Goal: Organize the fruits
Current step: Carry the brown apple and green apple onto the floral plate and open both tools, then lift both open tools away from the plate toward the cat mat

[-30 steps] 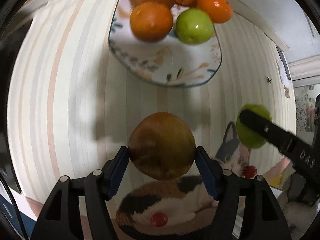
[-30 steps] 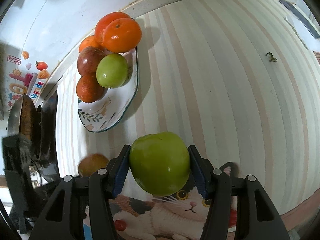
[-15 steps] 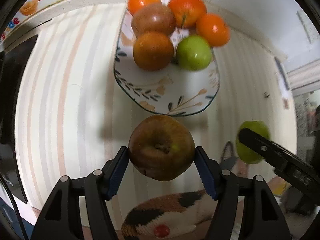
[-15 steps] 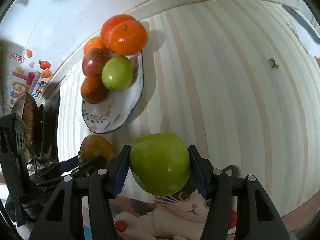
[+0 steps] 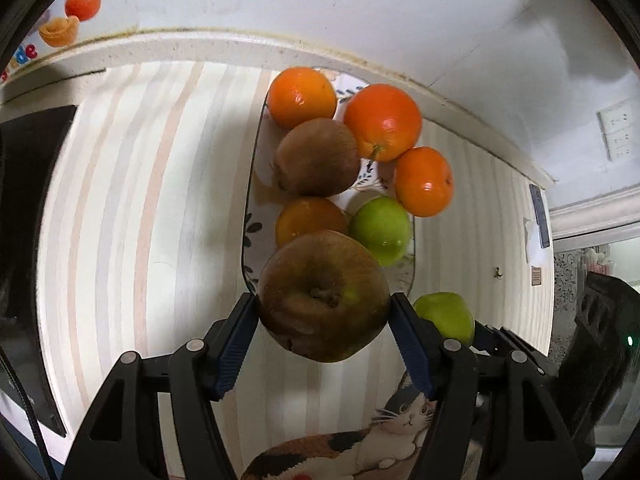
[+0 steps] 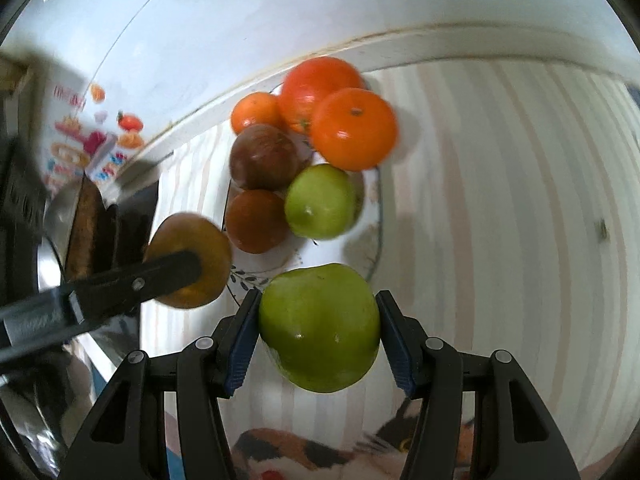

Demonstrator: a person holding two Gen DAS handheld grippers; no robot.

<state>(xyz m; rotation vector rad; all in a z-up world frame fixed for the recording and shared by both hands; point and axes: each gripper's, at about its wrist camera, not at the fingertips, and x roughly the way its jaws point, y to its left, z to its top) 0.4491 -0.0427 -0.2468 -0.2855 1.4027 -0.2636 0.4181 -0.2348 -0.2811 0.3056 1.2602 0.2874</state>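
My left gripper (image 5: pixel 324 314) is shut on a brown apple (image 5: pixel 322 294), held just before the near rim of a patterned plate (image 5: pixel 250 184). The plate holds several oranges, a brown fruit (image 5: pixel 316 156) and a green apple (image 5: pixel 380 228). My right gripper (image 6: pixel 318 326) is shut on a green apple (image 6: pixel 320 326), held just before the plate's near rim (image 6: pixel 370 216). In the left wrist view the right gripper's green apple (image 5: pixel 446 316) shows low right. In the right wrist view the left gripper's brown apple (image 6: pixel 190 260) shows at left.
The plate stands on a striped tablecloth (image 5: pixel 140 220) near the back wall (image 5: pixel 320 8). A cat-print mat (image 5: pixel 360 448) lies at the table's near edge. A dark appliance (image 5: pixel 24 200) stands at the left. Stickers (image 6: pixel 92 136) are on the wall.
Both grippers have moved forward toward the plate with their apples; the plate and its fruit now loom closer in both views. Both grips are unchanged.
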